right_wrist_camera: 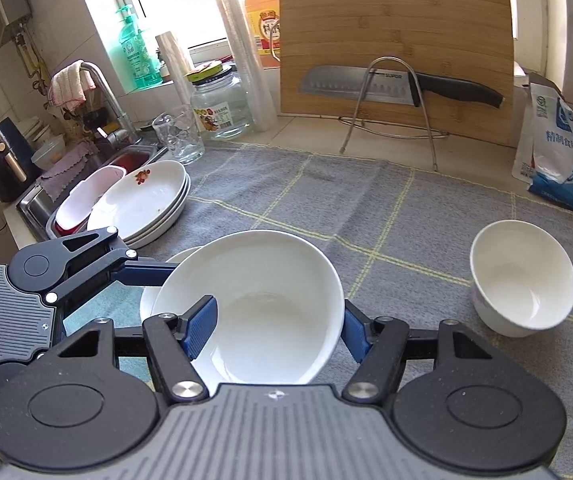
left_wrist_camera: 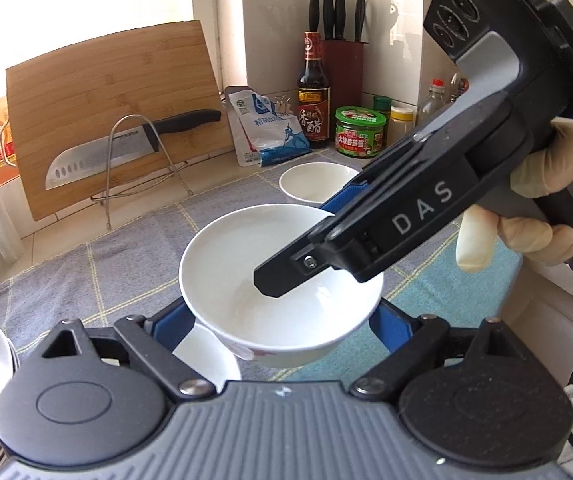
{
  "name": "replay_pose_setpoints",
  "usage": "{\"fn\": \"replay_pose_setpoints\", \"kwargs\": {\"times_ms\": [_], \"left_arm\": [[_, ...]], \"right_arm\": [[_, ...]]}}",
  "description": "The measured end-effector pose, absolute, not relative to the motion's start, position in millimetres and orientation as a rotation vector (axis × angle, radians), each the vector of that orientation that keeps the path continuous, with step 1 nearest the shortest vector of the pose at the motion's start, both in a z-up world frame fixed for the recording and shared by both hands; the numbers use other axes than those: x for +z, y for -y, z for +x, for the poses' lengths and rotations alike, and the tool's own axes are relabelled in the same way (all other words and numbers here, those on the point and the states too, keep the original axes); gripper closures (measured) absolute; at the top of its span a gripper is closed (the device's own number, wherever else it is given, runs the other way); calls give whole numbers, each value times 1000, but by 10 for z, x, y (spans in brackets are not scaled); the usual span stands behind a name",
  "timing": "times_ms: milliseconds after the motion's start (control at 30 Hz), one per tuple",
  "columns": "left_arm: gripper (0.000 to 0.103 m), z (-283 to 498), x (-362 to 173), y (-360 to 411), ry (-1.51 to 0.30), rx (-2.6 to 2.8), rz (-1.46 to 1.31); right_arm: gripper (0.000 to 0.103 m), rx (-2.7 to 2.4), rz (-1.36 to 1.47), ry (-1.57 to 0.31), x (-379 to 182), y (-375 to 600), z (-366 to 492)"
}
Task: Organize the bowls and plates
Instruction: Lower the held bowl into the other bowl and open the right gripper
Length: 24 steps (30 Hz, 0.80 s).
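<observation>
A white bowl [left_wrist_camera: 242,276] hangs tilted above the grey checked cloth [left_wrist_camera: 98,276]; it shows large in the right wrist view [right_wrist_camera: 262,300]. My right gripper [right_wrist_camera: 276,326] is shut on its rim, one blue pad [right_wrist_camera: 200,330] inside the bowl and one outside; it also shows in the left wrist view [left_wrist_camera: 310,240]. My left gripper [left_wrist_camera: 286,332] is open, its fingers either side of the bowl's base. A second bowl [right_wrist_camera: 154,292] sits under it. A small bowl [right_wrist_camera: 522,276] stands on the cloth to the right, also seen in the left wrist view [left_wrist_camera: 314,180].
Stacked plates [right_wrist_camera: 142,204] lie at the cloth's left edge beside the sink [right_wrist_camera: 86,196]. A cutting board [right_wrist_camera: 394,48] and knife [right_wrist_camera: 398,84] lean at the back. A glass [right_wrist_camera: 176,134], a jar [right_wrist_camera: 218,108], a salt bag [right_wrist_camera: 558,156] and bottles [left_wrist_camera: 312,92] line the wall.
</observation>
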<state>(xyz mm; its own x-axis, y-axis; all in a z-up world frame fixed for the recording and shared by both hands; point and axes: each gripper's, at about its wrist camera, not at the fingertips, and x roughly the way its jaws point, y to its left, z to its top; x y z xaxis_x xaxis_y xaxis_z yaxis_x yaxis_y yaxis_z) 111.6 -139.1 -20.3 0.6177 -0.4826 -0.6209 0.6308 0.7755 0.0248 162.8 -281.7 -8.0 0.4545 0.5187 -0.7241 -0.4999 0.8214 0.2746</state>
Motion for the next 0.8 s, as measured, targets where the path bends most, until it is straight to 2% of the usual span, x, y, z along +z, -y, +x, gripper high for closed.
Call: {"fn": "replay_pose_setpoints", "kwargs": {"times_ms": [800], "left_arm": [[10, 1189, -293, 645, -694, -578, 217]], "right_arm": [[32, 695, -24, -944, -187, 1945, 1825]]}}
